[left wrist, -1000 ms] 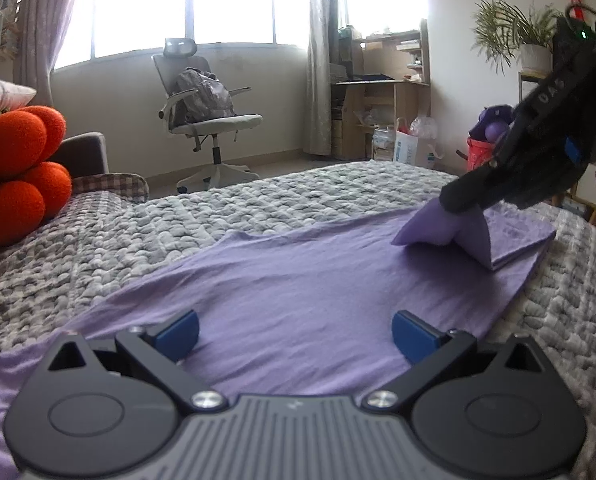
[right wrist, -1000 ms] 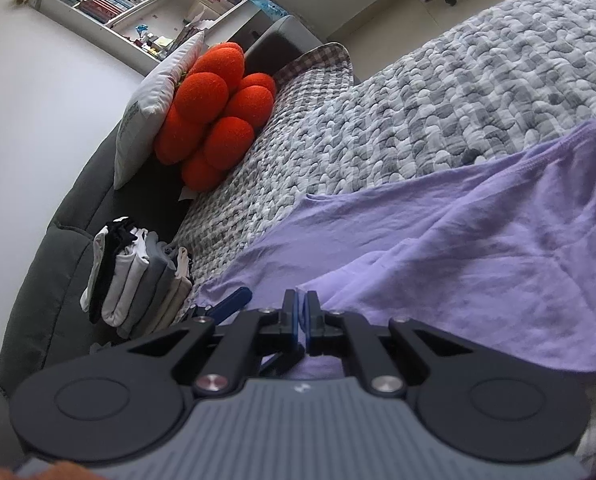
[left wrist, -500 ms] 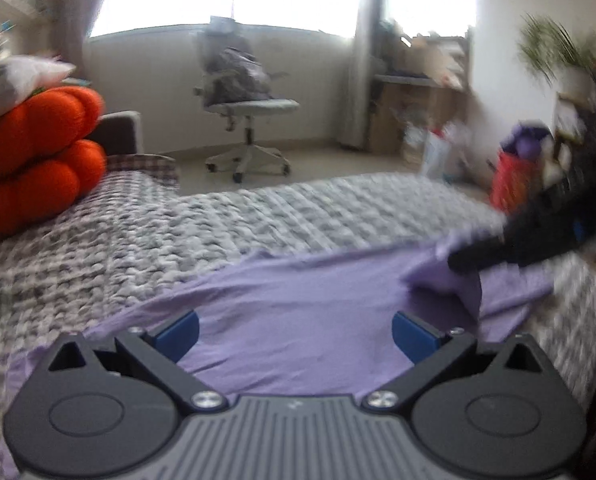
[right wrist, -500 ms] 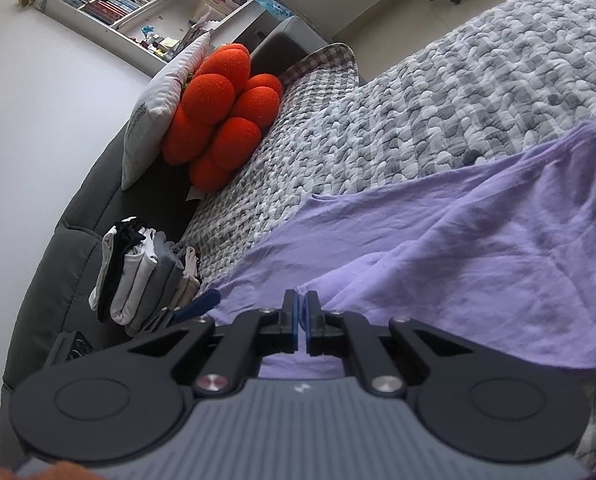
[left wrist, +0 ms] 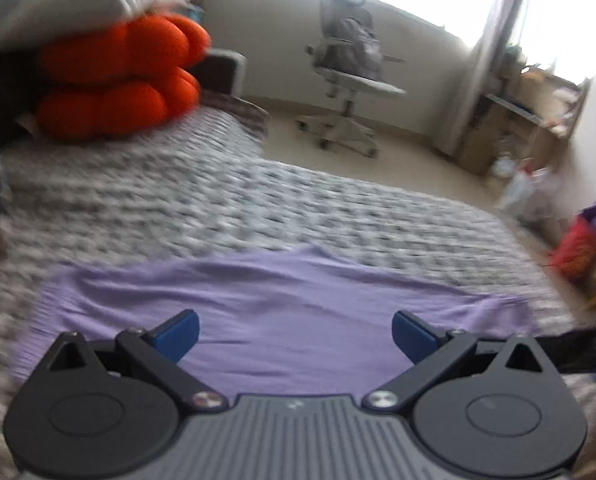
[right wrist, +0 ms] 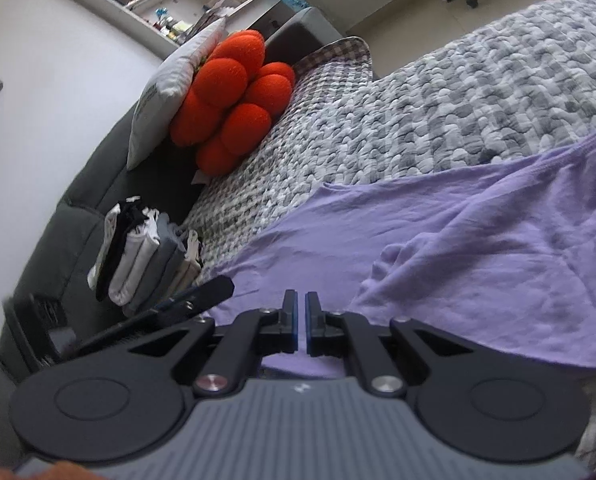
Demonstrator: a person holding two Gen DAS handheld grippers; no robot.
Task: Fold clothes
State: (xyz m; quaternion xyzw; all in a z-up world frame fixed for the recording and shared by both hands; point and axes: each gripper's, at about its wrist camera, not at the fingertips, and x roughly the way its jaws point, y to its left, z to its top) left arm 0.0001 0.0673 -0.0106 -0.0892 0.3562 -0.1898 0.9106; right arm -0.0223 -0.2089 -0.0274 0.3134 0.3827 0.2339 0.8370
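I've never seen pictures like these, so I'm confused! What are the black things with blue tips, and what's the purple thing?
Those are two grabbing tools, one in each of a person's hands. Each has a small camera looking along its two fingers. One picture comes from the left gripper, which is wide open. The other comes from the right gripper, almost closed; I can't tell if it pinches anything. Below them a purple garment lies on a grey blanket. An orange cushion and a pile of folded clothes sit nearby.
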